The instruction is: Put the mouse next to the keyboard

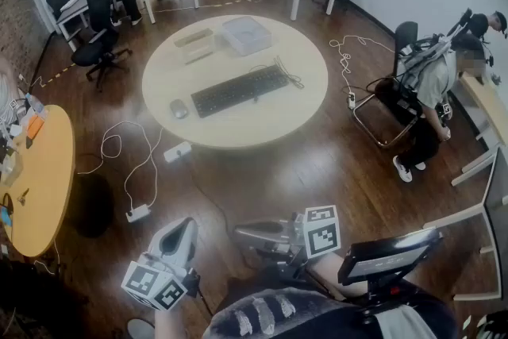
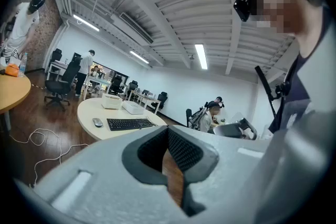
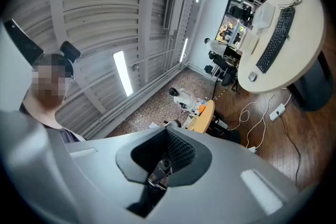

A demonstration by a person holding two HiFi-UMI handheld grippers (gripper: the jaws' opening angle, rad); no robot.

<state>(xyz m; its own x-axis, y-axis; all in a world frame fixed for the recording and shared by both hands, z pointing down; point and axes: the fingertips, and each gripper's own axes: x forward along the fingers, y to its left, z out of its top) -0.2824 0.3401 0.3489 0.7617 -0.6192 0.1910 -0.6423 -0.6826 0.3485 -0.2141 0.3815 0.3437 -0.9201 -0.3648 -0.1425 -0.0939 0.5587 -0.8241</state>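
Head view: mouse lies on the table just left of the keyboard; left gripper and right gripper, jaws pressed together, empty, well apart from it

Round table with keyboard, mouse

Well ahead of the left tongs: round table, white box on its far side. Power strip on floor between. Seated person well right of the right tongs.
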